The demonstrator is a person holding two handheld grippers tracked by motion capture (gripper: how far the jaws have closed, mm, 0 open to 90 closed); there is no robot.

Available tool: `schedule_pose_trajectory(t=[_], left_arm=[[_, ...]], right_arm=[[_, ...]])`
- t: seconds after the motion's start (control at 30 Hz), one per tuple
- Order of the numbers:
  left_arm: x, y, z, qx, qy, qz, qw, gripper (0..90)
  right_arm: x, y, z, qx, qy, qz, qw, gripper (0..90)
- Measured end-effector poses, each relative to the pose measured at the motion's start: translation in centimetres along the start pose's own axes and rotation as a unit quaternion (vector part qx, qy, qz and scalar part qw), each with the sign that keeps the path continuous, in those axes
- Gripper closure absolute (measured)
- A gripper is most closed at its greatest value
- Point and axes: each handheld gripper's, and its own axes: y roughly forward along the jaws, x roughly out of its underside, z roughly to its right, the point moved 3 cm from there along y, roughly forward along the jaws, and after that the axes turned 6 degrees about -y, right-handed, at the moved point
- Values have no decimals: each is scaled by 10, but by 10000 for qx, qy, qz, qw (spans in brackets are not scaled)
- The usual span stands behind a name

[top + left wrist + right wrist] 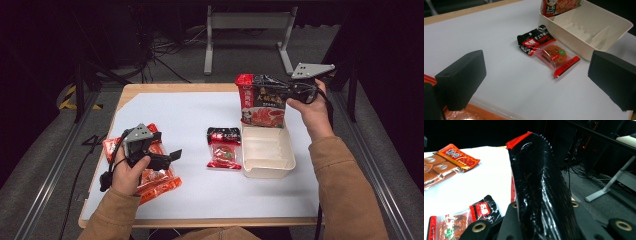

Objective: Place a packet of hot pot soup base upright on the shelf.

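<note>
From the high view, the packing looks to be just starting: the right gripper (pixel 284 91) is holding the big black-and-red pouch (pixel 262 101) upright at the far end of the cream tray (pixel 268 169), while the small sachet (pixel 223 148) and the orange packets (pixel 155 175) are lying on the white mat (pixel 180 115). In the left gripper view, the left gripper (pixel 534 75) is standing wide open, gripping nothing, with the sachet (pixel 549 52) beyond it beside the tray (pixel 599 47). In the right gripper view, that gripper (pixel 544 220) is pinching the pouch (pixel 539 185) tight

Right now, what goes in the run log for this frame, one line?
right claw: shut on large black-red pouch, upright at far end of cream tray | left claw: open, above orange packet | small sachet: on table, untouched
</note>
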Motion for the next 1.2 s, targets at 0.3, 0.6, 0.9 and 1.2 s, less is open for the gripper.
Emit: schedule_pose_trajectory(t=[0.3, 0.6, 0.9, 1.2], left_arm=[[1, 1, -1, -8, 0, -34, 10000, 22], [3, 1, -2, -6, -8, -124, 9999, 21], [3, 1, -3, -25, 64, -152, 9999, 19], [7, 0, 1, -4, 265, -102, 9996, 17]], right_arm=[[6, 4, -2, 5, 48, -48, 10000, 782], [11, 7, -4, -2, 93, -60, 9999, 775], [26, 13, -7, -35, 213, -195, 9996, 758], [36, 13, -7, 56, 428, -138, 9990, 746]])
